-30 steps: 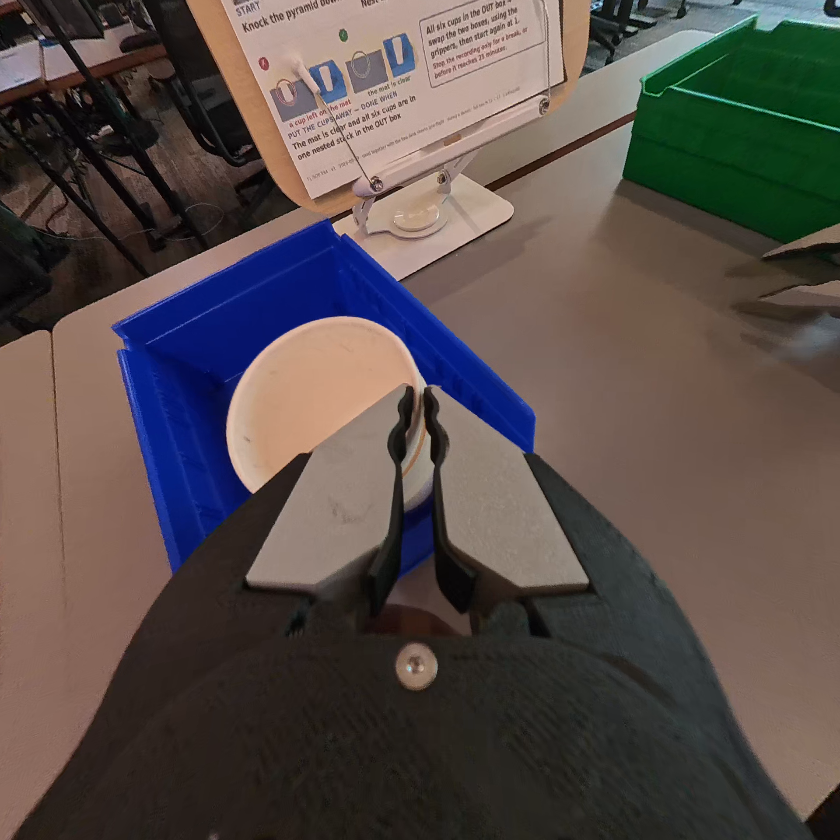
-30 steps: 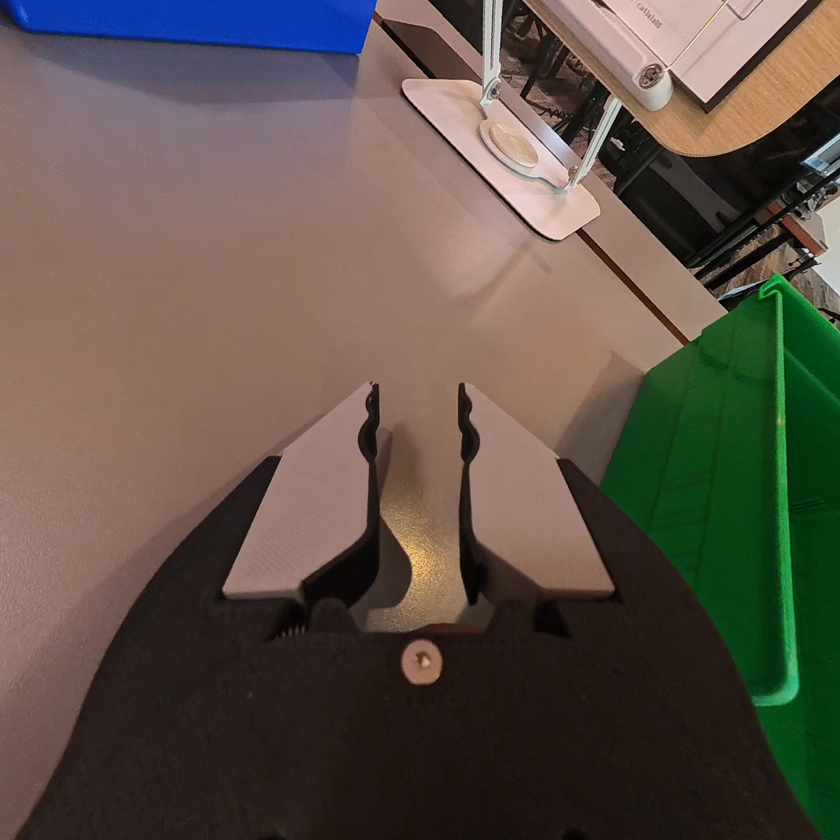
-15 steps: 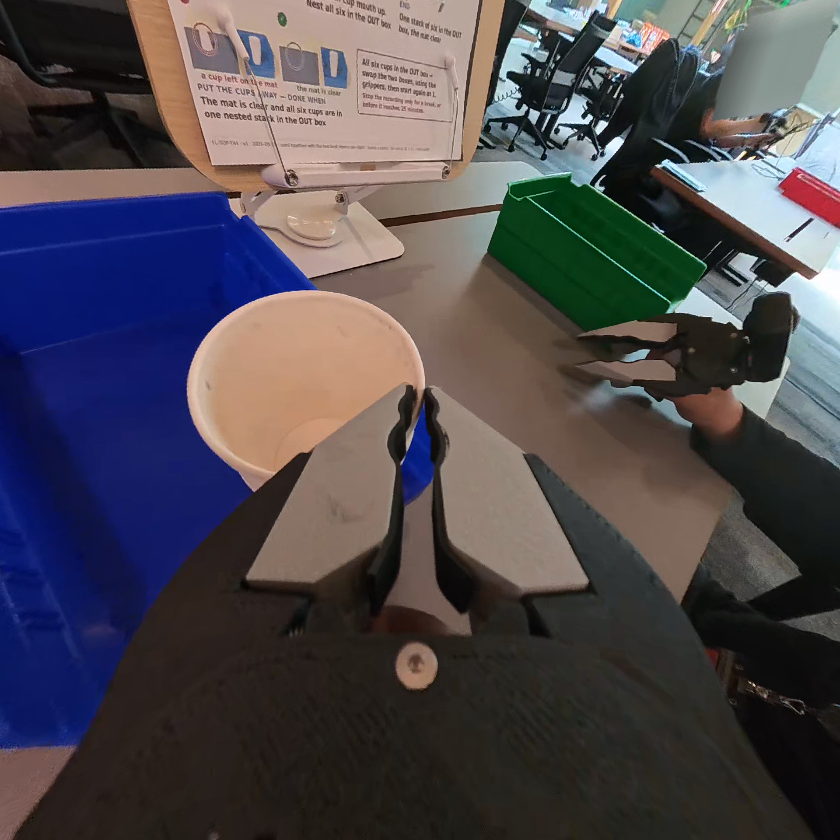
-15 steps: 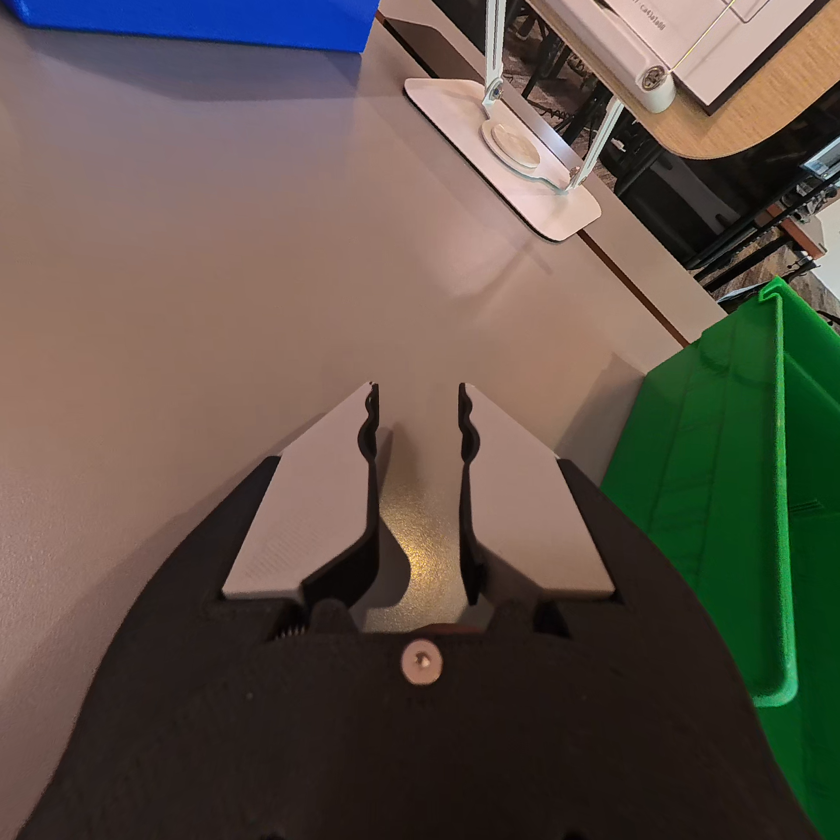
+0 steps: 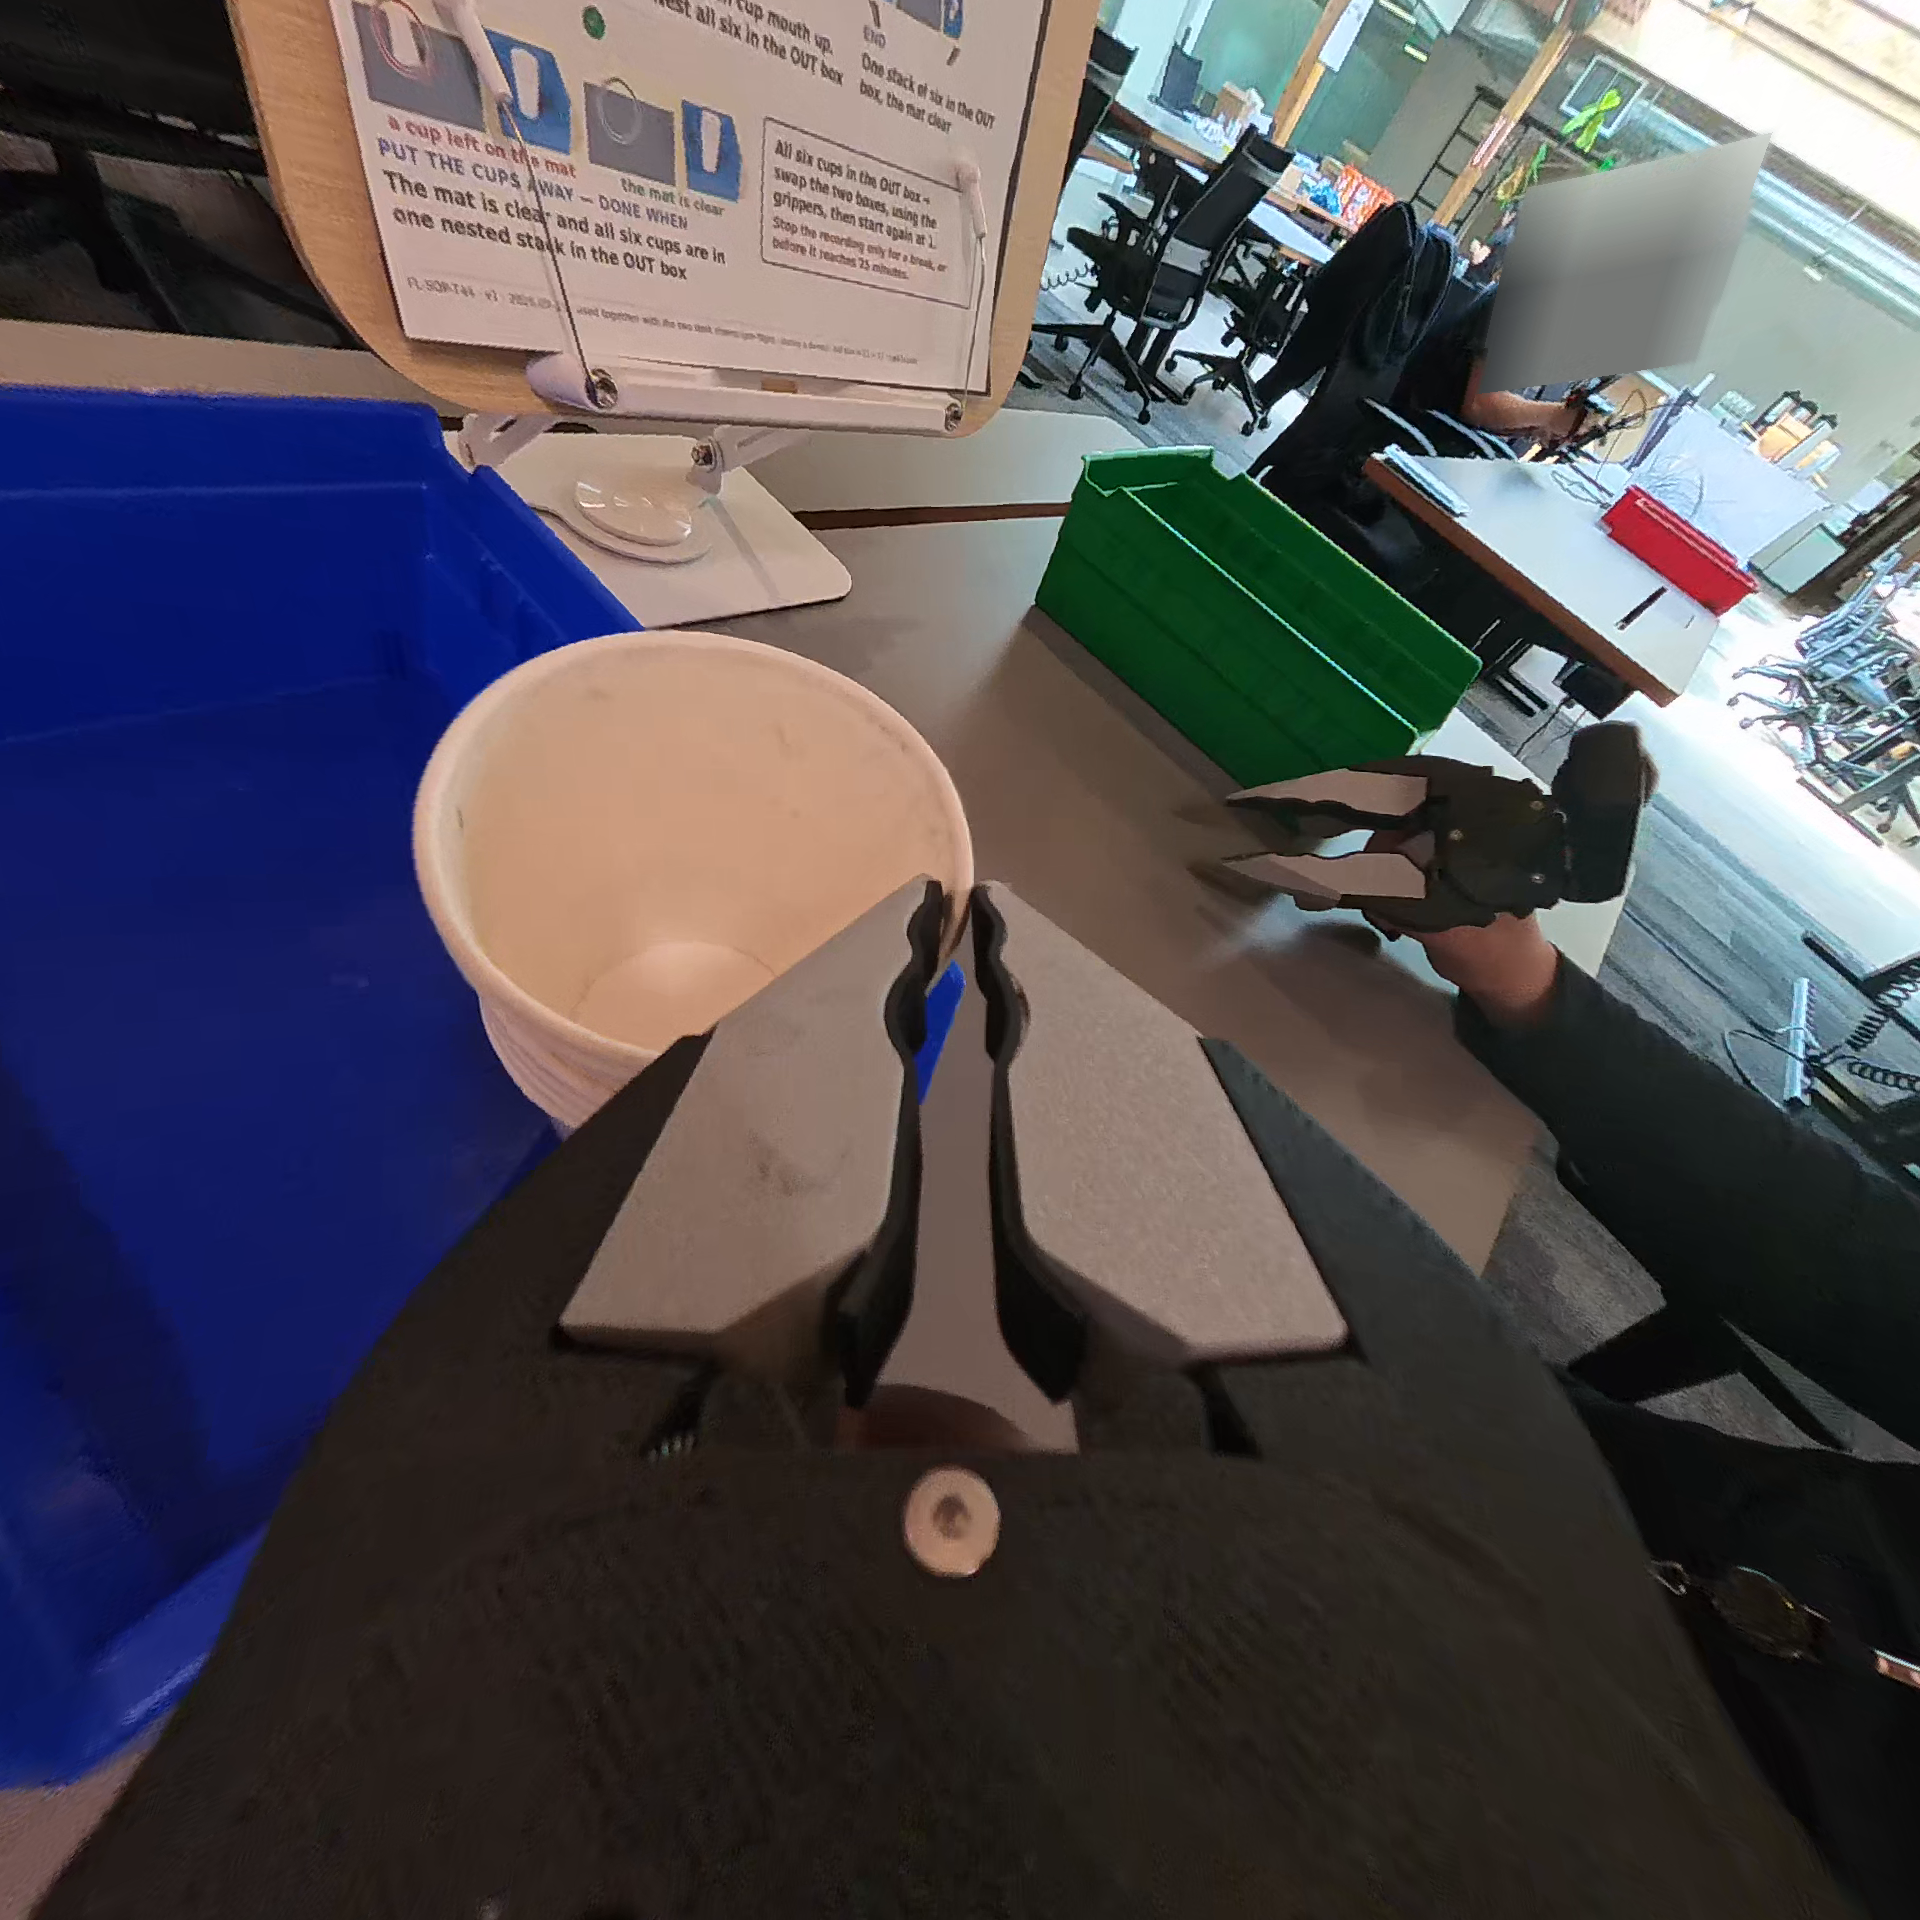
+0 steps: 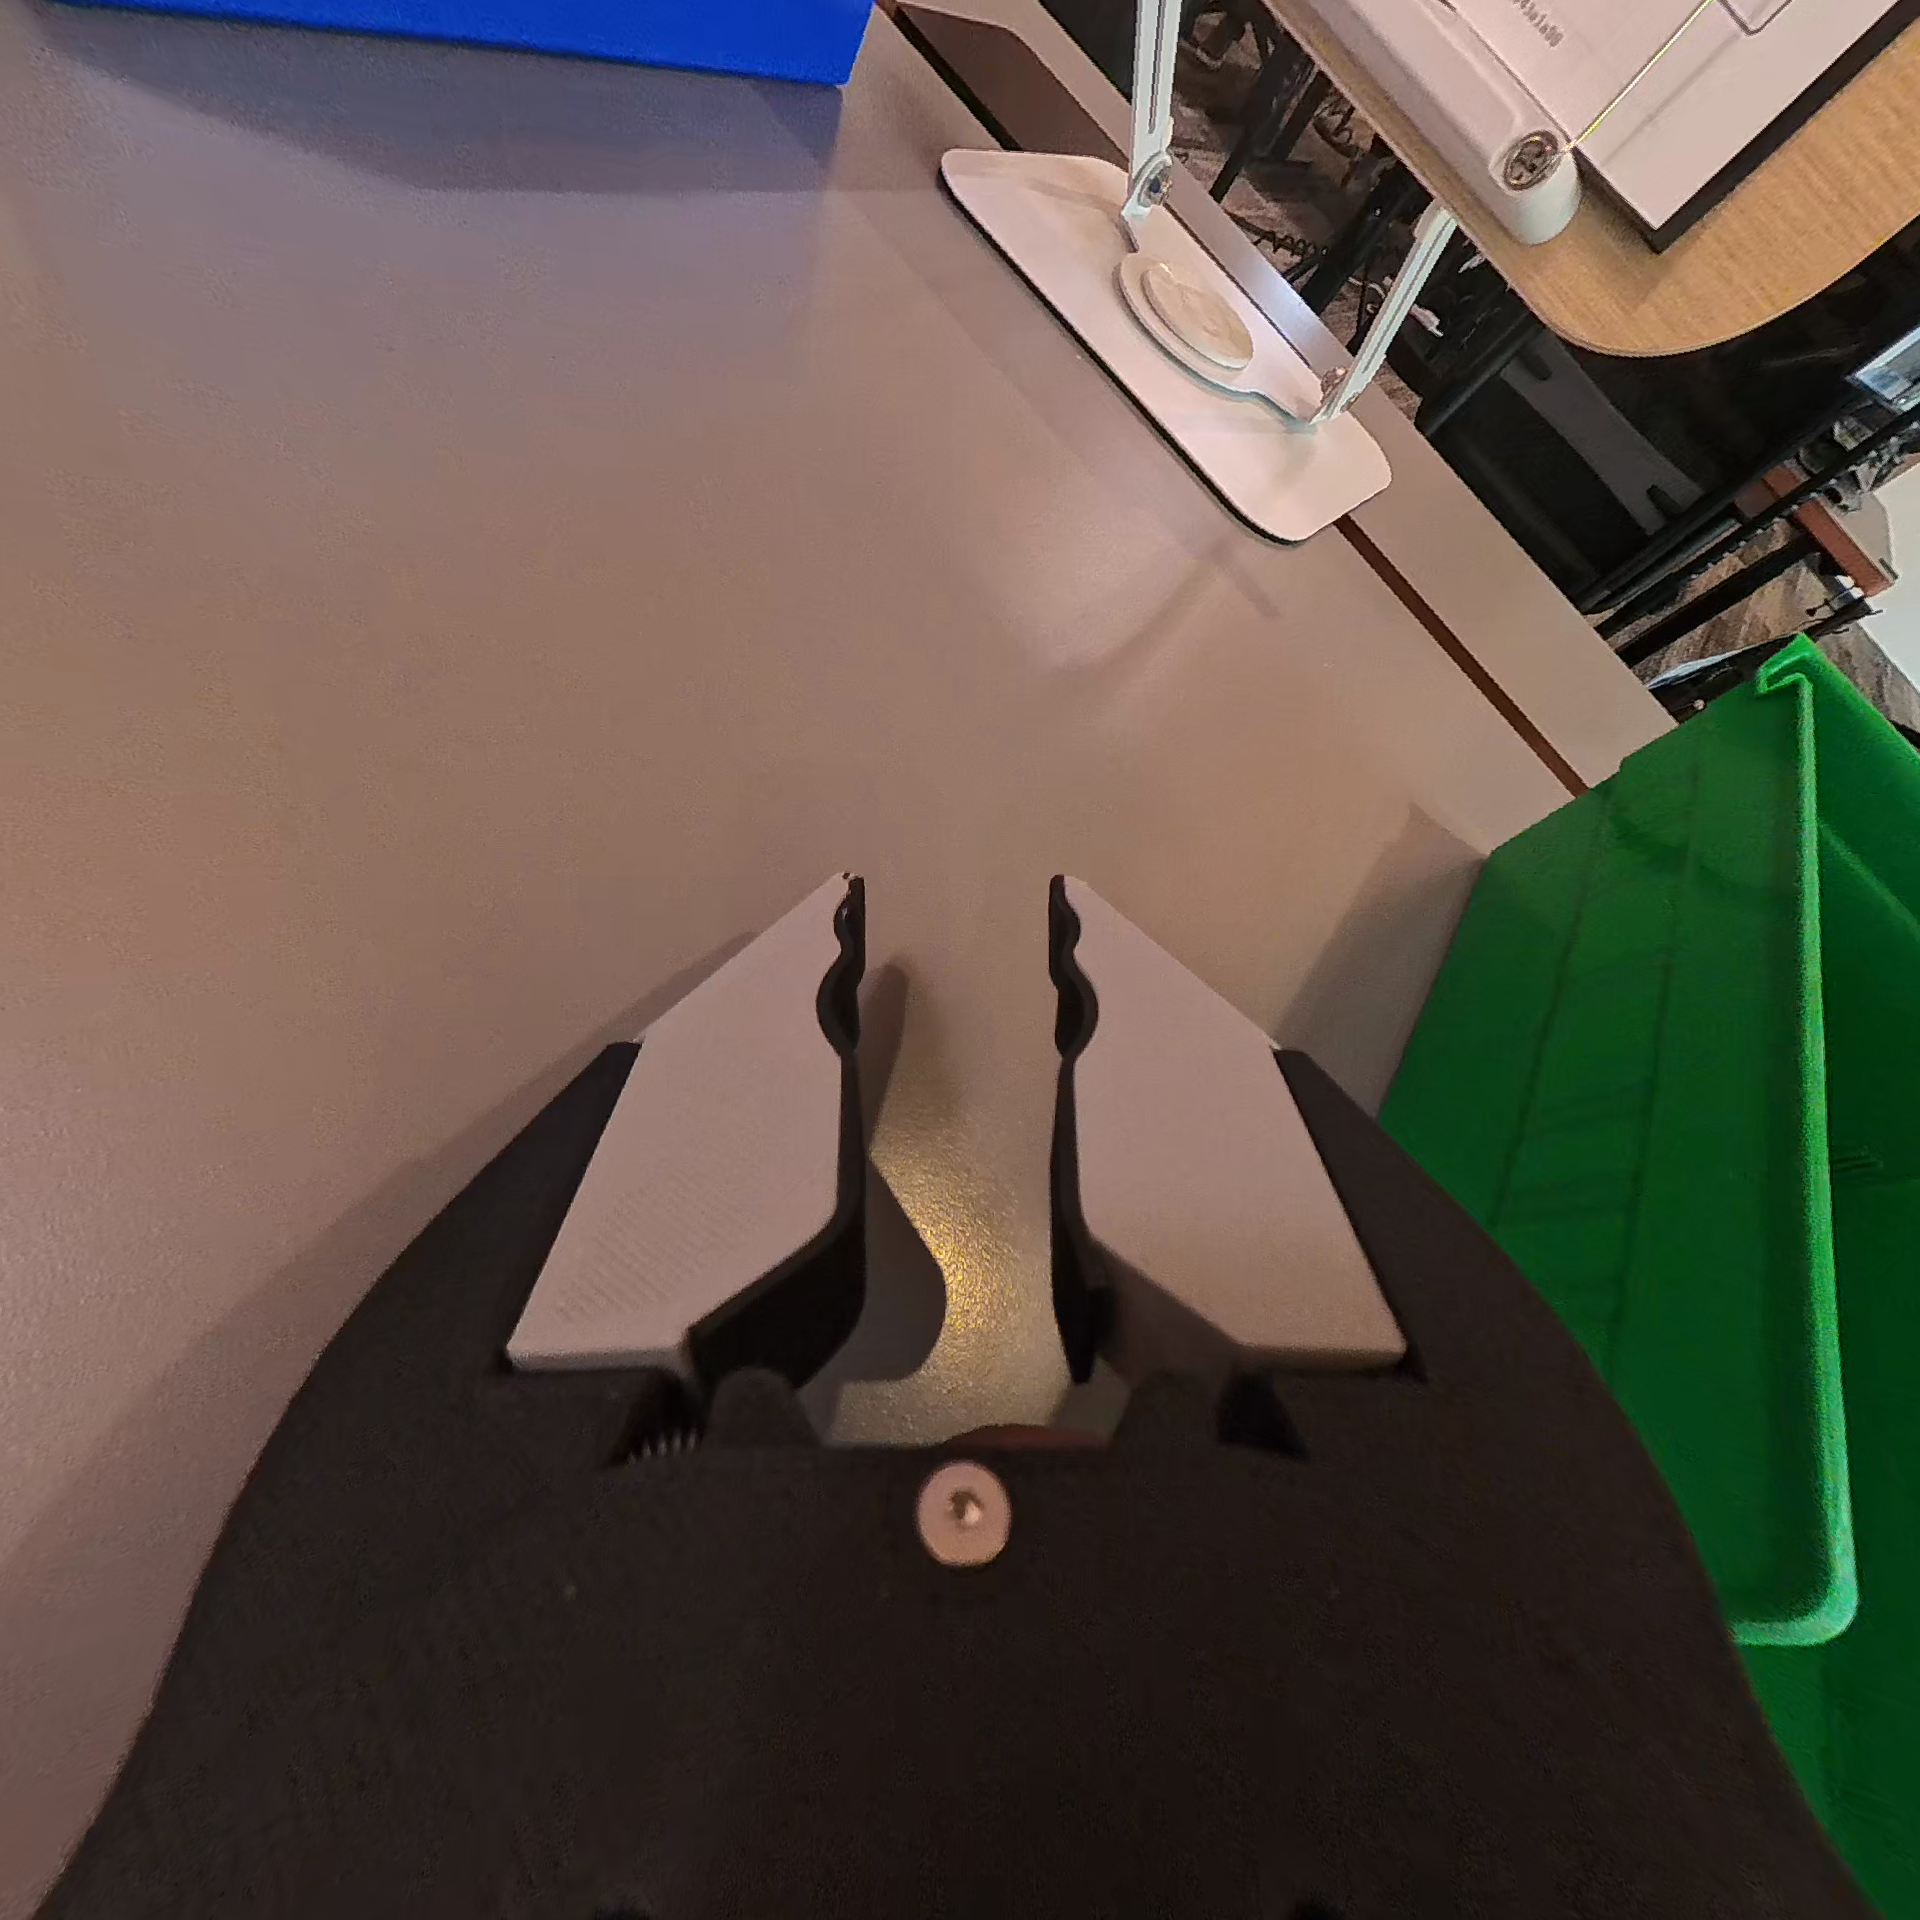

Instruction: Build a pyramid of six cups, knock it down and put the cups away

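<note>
A nested stack of white paper cups point(image 5: 665, 831) stands mouth up at the right side of the blue bin point(image 5: 208, 727). My left gripper point(image 5: 956, 904) is shut on the stack's near right rim, one finger inside and one outside. My right gripper point(image 6: 954, 894) is open and empty, low over the grey table point(image 6: 416, 623), just left of the green bin point(image 6: 1662, 1143). It also shows in the left wrist view point(image 5: 1236, 831), held by a hand with a dark sleeve, in front of the green bin point(image 5: 1247, 634).
A white stand point(image 5: 686, 520) holding an instruction board sits at the table's far edge between the bins; it also shows in the right wrist view point(image 6: 1174, 332). The blue bin's edge point(image 6: 468, 31) is at the far left there. Chairs, desks and a person are beyond. One gripper's finger ends stand about 35 centimeters off the other's.
My left gripper has tilted from looking down into the blue bin to looking across the table, keeping hold of the cup stack. The right gripper has barely moved.
</note>
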`<state>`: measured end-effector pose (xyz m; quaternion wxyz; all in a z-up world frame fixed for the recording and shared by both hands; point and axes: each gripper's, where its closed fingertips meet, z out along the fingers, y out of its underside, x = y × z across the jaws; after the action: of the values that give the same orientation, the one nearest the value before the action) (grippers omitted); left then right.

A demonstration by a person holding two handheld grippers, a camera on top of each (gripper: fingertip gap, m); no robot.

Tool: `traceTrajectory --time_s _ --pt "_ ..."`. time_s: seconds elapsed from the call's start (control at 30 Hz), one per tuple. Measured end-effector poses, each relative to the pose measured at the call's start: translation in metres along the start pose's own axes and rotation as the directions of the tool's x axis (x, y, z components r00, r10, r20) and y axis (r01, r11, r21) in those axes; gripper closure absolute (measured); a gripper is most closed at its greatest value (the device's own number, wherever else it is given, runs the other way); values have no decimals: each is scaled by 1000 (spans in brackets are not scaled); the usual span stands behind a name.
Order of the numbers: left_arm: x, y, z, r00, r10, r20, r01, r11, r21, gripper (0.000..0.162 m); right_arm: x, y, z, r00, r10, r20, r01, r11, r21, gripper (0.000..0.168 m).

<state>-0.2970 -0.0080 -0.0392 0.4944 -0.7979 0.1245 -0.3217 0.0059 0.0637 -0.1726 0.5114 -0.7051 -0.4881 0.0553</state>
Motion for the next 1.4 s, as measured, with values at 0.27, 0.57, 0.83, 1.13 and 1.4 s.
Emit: traceTrajectory --time_s 0.27,0.57,0.83,1.13,1.4 --pt "-8 -21 -3 953 205 224 -209 978 -6 161 0 0 0 1000 -5 -1 5 1000 -3 135" --pt "17 -30 10 912 341 230 -334 940 -71 161 -1 0 -1 1000 -8 -2 8 1000 0 135" --pt "9 -23 15 951 237 197 -225 971 -79 161 -1 -2 -1 1000 -17 -7 17 1000 4 135" --pt "-6 -35 7 794 468 387 -453 881 -137 161 -1 0 0 1000 -21 -7 21 1000 -2 135" --pt "5 -29 13 623 680 385 -613 731 -299 161 -2 0 0 1000 -23 -5 23 1000 -4 135"
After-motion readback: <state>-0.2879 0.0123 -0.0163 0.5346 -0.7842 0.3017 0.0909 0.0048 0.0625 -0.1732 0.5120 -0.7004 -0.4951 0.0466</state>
